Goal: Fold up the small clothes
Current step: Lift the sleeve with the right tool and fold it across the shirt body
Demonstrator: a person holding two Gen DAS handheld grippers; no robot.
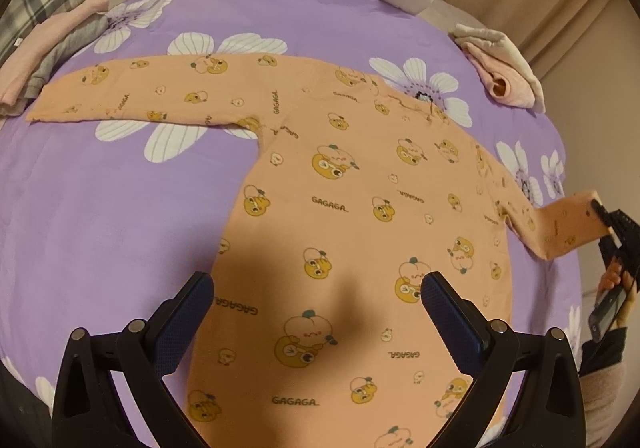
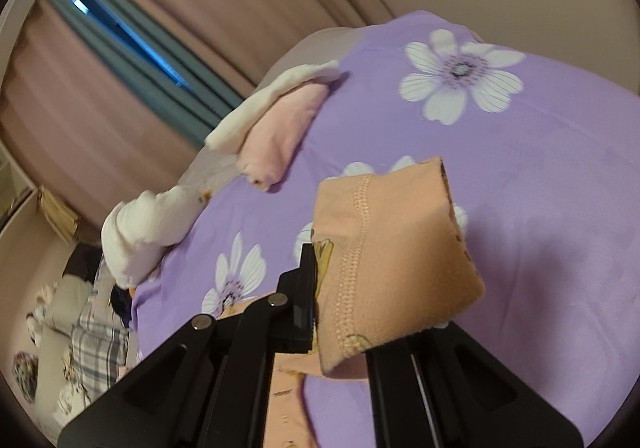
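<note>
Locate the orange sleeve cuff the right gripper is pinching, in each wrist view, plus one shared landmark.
Left wrist: the sleeve cuff sits at the far right edge, lifted off the bedspread, in the right gripper.
Right wrist: the sleeve cuff fills the centre, clamped just ahead of the camera.
Shared landmark: the folded pink and white clothes near the bed's edge.

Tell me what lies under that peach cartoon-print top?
Under the peach cartoon-print top lies a purple sheet printed with white flowers; petals poke out beside the sleeve. Whatever is directly beneath the body is covered.
</note>
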